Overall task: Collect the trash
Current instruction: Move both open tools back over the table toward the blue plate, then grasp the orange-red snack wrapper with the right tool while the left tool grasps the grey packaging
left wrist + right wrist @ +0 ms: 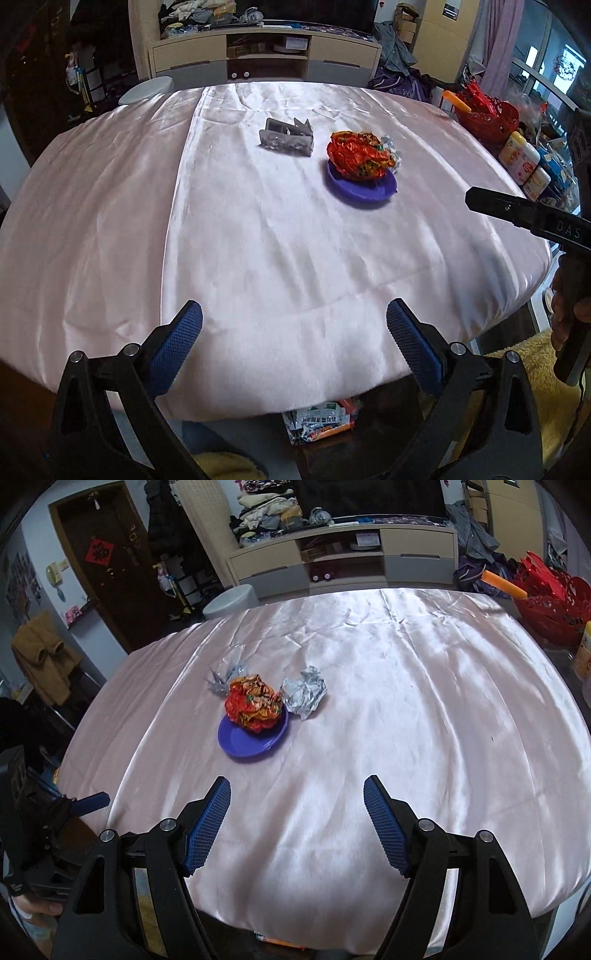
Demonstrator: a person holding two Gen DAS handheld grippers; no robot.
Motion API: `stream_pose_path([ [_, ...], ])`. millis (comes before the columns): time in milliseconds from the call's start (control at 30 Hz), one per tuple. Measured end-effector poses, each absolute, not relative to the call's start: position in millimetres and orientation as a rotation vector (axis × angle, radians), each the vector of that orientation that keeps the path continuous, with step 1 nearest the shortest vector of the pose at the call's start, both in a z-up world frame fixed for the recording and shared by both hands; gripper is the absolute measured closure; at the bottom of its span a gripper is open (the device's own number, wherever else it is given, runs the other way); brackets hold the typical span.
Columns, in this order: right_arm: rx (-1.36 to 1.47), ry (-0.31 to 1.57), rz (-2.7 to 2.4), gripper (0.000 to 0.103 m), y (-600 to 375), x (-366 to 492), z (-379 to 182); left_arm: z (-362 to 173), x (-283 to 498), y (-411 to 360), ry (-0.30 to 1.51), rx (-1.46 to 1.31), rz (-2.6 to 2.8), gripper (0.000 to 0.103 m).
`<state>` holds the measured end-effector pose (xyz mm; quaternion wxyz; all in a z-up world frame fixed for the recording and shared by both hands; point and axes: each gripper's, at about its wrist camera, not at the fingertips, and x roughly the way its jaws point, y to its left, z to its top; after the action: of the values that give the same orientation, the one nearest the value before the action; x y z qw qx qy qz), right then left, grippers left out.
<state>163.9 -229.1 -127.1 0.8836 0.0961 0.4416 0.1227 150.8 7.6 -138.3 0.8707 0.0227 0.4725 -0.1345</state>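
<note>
Two views, taken in turn. From the left wrist, a printed packet (320, 421) beneath the near edge of the table (110, 221) is half hidden by the overhanging cloth, its lettering unreadable. The left gripper (294, 332) stands wide apart, empty, its blue pads (173, 349) finely knurled. On glossy, creased pink satin a crumpled red-orange wrapper (358, 155) sits on a purple plate (364, 188) toward the far right; a folded silver wrapper (286, 138) lies just beside, nearer the far edge. At the right edge, the right gripper is cut off.

From the right wrist, the right gripper (297, 805) is also spread, nothing between. A balled foil wad (304, 696) touches the plate's right side. Behind stand a cluttered TV cabinet (340, 563) and a dark door (103, 576).
</note>
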Motion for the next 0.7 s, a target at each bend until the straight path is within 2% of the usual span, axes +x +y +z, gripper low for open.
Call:
stream_pose_path([
  [267, 0.195, 0.915, 0.312, 0.028, -205, 204, -128, -134, 199, -1, 0.976, 0.078, -0.273, 0.008],
  [400, 0.203, 0.93, 0.361, 0.039, -189, 222, -134, -133, 222, 3, 0.978, 0.089, -0.246, 0.008],
  [700, 0.159, 0.941, 0.374, 0.041, -168, 248, -149, -129, 263, 16, 0.973, 0.095, -0.21, 0.008],
])
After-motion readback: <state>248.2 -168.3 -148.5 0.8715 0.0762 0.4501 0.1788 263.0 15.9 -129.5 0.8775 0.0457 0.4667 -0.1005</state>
